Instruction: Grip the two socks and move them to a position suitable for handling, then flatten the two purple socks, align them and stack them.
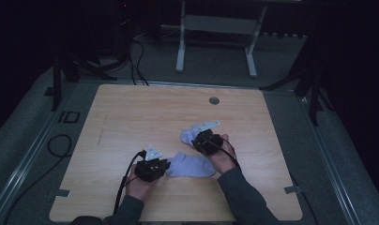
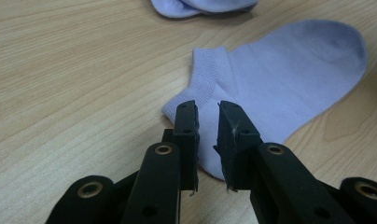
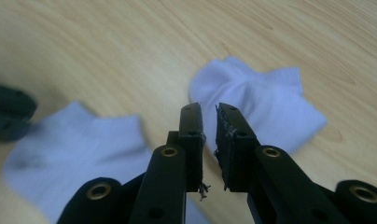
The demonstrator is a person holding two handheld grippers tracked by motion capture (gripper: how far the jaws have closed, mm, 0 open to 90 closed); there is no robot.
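Observation:
Two lavender ankle socks lie on the wooden table (image 1: 131, 117). The nearer sock (image 1: 192, 165) (image 2: 280, 74) (image 3: 79, 149) lies flat, its cuff pointing at my left gripper (image 1: 165, 165) (image 2: 207, 105). That gripper hovers just over the cuff edge, jaws drawn to a narrow slit with nothing in it. The farther sock (image 1: 187, 136) (image 2: 200, 5) (image 3: 266, 102) is rumpled and partly hidden under my right gripper (image 1: 199, 139) (image 3: 209, 107). The right gripper's jaws are equally close together above it and hold nothing.
A round grommet hole (image 1: 214, 100) sits near the table's far edge. Black cables (image 1: 61, 145) lie on the floor at the left. A white metal frame (image 1: 216, 28) stands beyond the table. Bare wood spreads to the left and the back.

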